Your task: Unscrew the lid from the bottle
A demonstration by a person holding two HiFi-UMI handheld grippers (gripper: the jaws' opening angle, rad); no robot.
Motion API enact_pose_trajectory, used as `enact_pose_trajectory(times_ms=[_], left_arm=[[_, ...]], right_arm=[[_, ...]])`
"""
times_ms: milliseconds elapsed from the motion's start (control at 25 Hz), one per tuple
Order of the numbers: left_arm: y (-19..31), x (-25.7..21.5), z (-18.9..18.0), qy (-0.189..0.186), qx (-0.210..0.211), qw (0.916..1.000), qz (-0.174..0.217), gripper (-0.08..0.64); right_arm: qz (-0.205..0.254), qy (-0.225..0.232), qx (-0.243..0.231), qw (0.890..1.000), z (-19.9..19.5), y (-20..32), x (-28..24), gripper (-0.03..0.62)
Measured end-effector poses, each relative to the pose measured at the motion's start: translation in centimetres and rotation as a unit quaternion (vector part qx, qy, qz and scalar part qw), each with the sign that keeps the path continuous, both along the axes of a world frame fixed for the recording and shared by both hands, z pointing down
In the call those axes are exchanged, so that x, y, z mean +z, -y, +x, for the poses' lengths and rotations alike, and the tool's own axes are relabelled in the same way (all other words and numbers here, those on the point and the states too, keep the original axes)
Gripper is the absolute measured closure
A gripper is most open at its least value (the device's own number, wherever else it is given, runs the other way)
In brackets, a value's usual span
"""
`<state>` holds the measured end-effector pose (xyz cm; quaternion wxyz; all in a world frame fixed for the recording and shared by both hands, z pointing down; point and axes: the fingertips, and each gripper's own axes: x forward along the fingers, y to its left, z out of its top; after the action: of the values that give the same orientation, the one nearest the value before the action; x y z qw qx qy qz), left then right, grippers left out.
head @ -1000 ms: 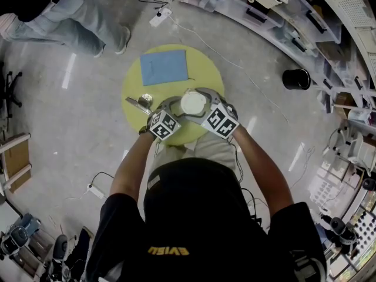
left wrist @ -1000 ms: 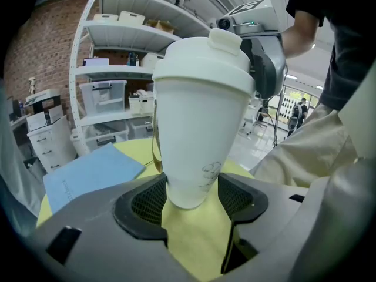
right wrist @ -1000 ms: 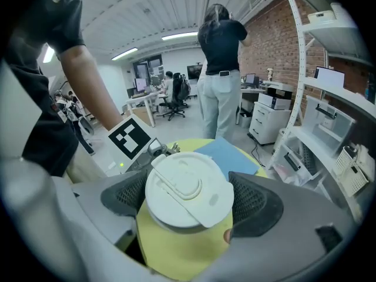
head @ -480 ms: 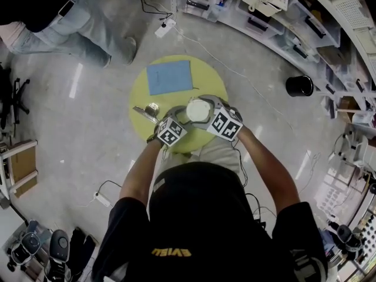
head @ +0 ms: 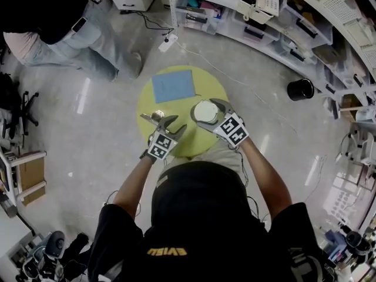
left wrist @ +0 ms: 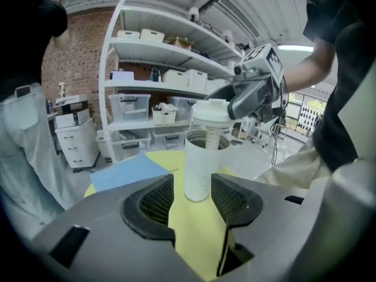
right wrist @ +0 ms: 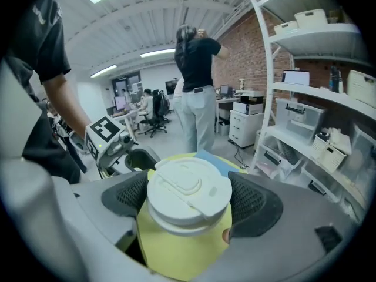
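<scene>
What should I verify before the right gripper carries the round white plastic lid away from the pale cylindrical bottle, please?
1. Right gripper shut on round white plastic lid: ok.
2. Lid lifted off pale cylindrical bottle: ok.
3. Tube under lid clear of bottle mouth: cannot tell.
4. Bottle upright on round yellow table: ok.
5. Left gripper off bottle: ok; jaws just closed partway, nothing between them.

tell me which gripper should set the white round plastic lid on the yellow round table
Right. The right gripper is clamped on the white round plastic lid, held above the open white cylindrical bottle. The left gripper is empty: its jaws have just been closing on nothing, short of the bottle.
</scene>
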<state>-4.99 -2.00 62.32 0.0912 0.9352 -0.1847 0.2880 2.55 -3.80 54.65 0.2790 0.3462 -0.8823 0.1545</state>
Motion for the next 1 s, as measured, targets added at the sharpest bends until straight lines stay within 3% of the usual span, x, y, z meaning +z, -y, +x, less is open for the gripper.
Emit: enact_pose_trajectory(times_ms=[200, 560, 840, 1000], left_arm=[[-0.9, -5.4, -2.0, -0.046, -0.053, 0.9973, 0.022, 0.379], [-1.7, -12.2, -2.8, -0.118, -0.13, 0.984, 0.03, 0.4], [-0.5, -14.9, -4.0, -0.148, -0.16, 0.975, 0.044, 0.407], [-0.3, -16.2, -4.2, -0.158, -0.161, 0.9727, 0.054, 0.408]], right_arm=[[0.014, 0.071, 0.083, 0.994, 2.4, -0.8, -3.6, 0.166], [0.03, 0.191, 0.17, 0.966, 4.2, -1.2, -8.4, 0.168], [0.013, 0.286, 0.24, 0.928, 5.2, -1.4, -9.3, 0.17], [0.016, 0.305, 0.258, 0.916, 5.6, -1.8, -9.8, 0.172]])
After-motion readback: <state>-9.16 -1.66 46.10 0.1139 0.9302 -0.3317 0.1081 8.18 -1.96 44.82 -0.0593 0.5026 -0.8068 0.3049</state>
